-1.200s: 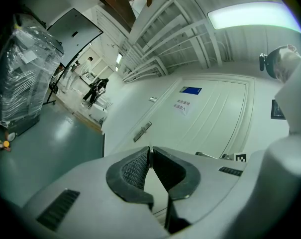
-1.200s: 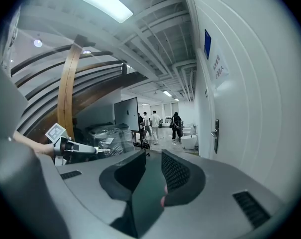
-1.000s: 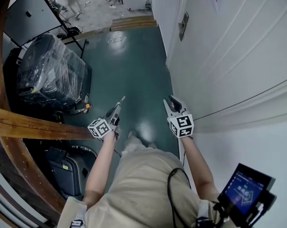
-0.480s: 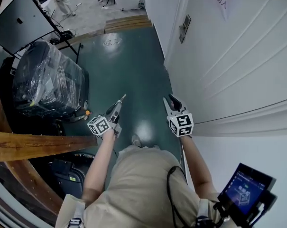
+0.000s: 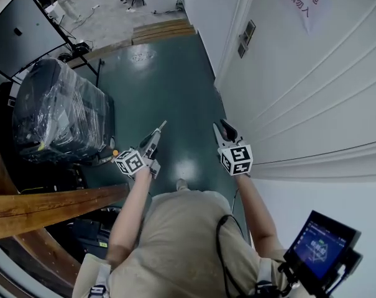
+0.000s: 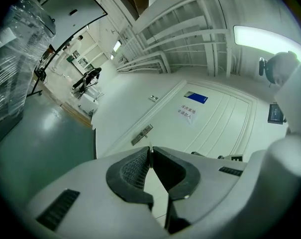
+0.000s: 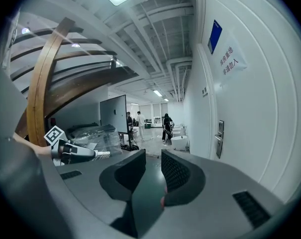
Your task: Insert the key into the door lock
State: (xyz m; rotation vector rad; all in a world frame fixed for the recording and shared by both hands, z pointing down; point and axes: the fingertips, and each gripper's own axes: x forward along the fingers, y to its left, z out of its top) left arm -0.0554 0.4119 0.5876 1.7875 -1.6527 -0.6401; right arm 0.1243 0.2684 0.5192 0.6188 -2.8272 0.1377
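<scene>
Key blade (image 5: 161, 125), a thin pale metal sliver, sticks out from the tips of the left gripper (image 5: 155, 133), whose dark ribbed pads (image 6: 133, 168) are pinched together on it. Well ahead, the door lock (image 5: 245, 39) is a narrow grey plate on the white panelled door (image 5: 312, 85). The right gripper (image 5: 225, 128) has its jaws apart, with nothing between them, above the glossy green floor (image 5: 169, 85).

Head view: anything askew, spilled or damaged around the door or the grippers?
Nothing stands out. The white door is closed, its lock plate sits straight. The left gripper is shut on the key; the right gripper is open and empty. The bright patch on the green floor looks like reflected light, not a spill.
</scene>
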